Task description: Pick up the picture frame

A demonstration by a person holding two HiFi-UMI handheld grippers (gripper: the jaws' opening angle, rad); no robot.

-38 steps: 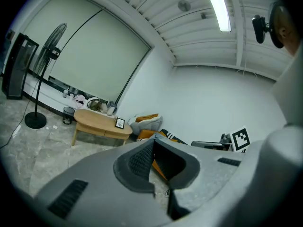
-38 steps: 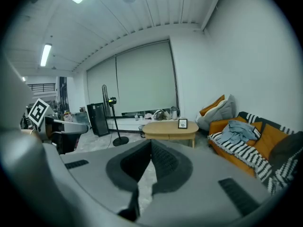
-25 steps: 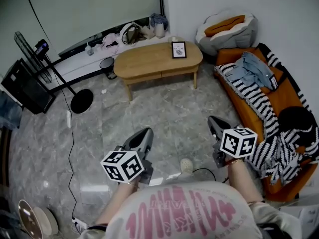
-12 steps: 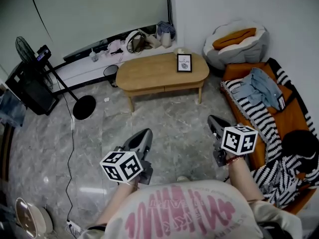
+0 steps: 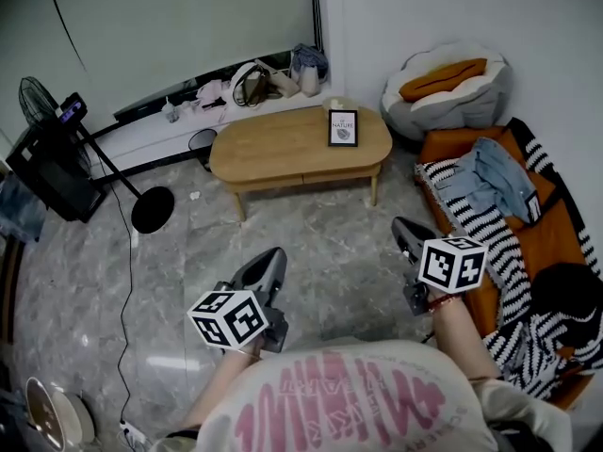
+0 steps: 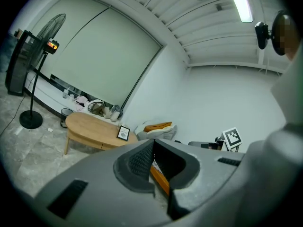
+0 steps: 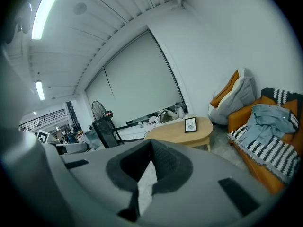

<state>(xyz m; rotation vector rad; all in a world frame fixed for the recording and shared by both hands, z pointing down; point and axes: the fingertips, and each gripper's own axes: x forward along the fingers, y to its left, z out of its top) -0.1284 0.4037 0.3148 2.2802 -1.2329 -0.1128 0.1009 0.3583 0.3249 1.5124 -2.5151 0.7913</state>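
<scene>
**Approach to the frame: both jaw pairs shut and empty, frame well ahead**

The picture frame [image 5: 343, 128] is seen standing upright on the wooden coffee table [image 5: 273, 149], towards its right end. It is well ahead of both sets of fingertips, and closer to the right gripper's line than to the left's. The left gripper [image 5: 275, 252] is held with its jaws pressed together and nothing between them. The right gripper [image 5: 401, 225] is likewise closed and empty. Bare floor lies between the fingertips and the table, and the orange sofa [image 5: 450, 145] lies ahead and to the right of the right fingers.

The step in hand is judged to be the approach. It would be done well if the right jaws were opened before the table edge is reached, wider than the frame is thick. The frame's top or side edge should then be centred between the pads, one pad on the front and one on the back. As a propped frame is probably tipped by a light nudge, contact should be made slowly and the closing finished before any lift is begun.
</scene>
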